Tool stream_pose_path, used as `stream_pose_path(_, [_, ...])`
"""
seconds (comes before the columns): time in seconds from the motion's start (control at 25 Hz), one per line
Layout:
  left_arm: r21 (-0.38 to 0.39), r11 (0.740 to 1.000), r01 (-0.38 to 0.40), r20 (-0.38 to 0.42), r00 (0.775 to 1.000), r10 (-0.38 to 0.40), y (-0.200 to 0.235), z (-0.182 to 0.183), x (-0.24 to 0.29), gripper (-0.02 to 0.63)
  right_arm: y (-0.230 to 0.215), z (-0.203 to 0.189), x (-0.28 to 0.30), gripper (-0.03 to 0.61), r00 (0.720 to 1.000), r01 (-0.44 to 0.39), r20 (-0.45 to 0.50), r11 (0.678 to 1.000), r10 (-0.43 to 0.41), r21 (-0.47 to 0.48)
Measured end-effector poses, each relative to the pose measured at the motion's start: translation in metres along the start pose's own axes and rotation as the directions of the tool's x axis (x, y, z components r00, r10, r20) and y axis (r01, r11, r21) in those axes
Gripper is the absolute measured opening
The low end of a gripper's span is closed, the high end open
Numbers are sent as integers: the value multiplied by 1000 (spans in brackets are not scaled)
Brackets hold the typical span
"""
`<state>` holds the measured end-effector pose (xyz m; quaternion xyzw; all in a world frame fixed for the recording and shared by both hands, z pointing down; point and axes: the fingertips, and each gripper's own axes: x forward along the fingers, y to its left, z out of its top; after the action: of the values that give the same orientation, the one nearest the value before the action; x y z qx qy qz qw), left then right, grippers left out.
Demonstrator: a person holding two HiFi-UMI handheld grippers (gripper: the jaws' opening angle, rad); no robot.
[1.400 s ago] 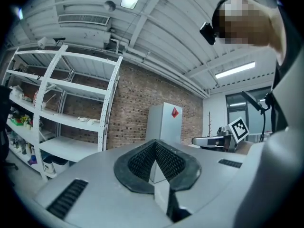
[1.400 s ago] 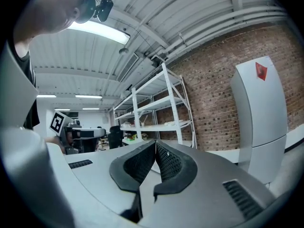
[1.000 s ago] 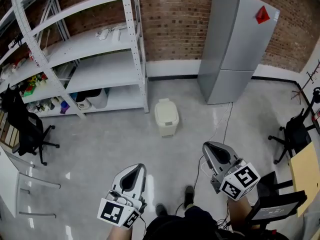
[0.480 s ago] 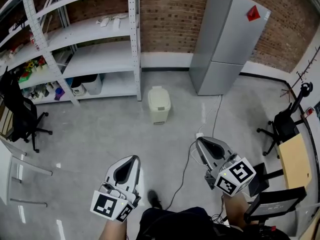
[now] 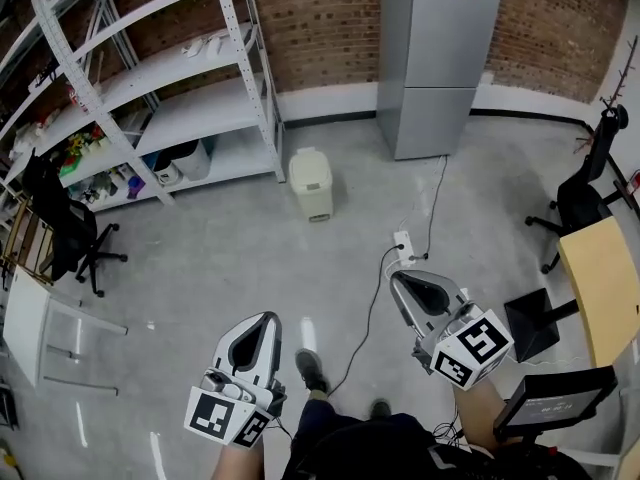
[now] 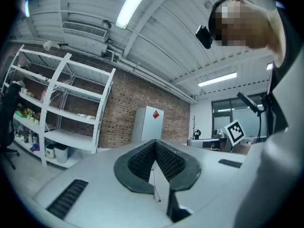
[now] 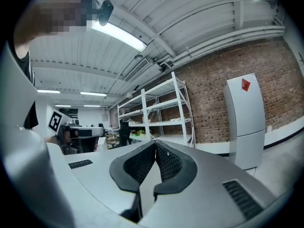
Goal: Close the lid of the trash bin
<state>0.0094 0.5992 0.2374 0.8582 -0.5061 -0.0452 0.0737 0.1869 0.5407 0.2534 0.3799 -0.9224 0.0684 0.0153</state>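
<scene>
Both tools are held low in front of me, well short of the work. Left gripper (image 5: pixel 262 320): jaws clenched tip to tip, nothing between them in its own view. Right gripper (image 5: pixel 400 280): same, closed on nothing. The trash bin (image 5: pixel 311 182) stands on the floor well ahead, near the foot of the white shelving rack (image 5: pixel 150 98) and left of the grey fridge (image 5: pixel 437 48). It is too small in the head view for me to tell whether its lid is up or seated. My read: the approach is not finished and nothing has been touched. Main risk is underfoot. A power strip (image 5: pixel 404 247) and its black cable (image 5: pixel 371 308) lie on the floor between me and the bin, the cable trailing back close to a shoe (image 5: pixel 310 370), so a snagged foot is the likeliest upset. The bin looks light, and a sideways shove at the lid could slide or tip it, so I'd press from above. I can't find the bin in either gripper view, so lining up rests on the head view alone. Around: a black office chair (image 5: pixel 62 230) near the rack at left, another chair (image 5: pixel 585 198) and a pale wood table (image 5: pixel 604 288) at right, all well off my line.
</scene>
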Motion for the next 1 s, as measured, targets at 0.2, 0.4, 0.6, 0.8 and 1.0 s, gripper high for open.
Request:
stream_pose_path(0.2, [-8,1000,-27,-44,999,26,-64,-15,-22,-2,3,-12,-65,8,1000,-24,3,1000,24,-5])
stream_pose_path(0.4, [25,999,-25,-42,999,27,-98,0,-56,-2,29,1,-99,8,999,-18,42,999,16,33])
stream_pose_path(0.6, [35,999,-5,-31,1000,6,-109,11,-74,-2,46,18,-111,8,998,6,55,1000,-7,26])
stream_pose_path(0.8, [64,998,14,0,1000,-14,-102,18,-100,-2,79,16,-113,8,998,28,51,999,-29,19])
stream_pose_path(1.0, [59,998,38,1,999,-38,-90,11,-123,-2,111,14,-115,8,998,53,41,999,-52,-6])
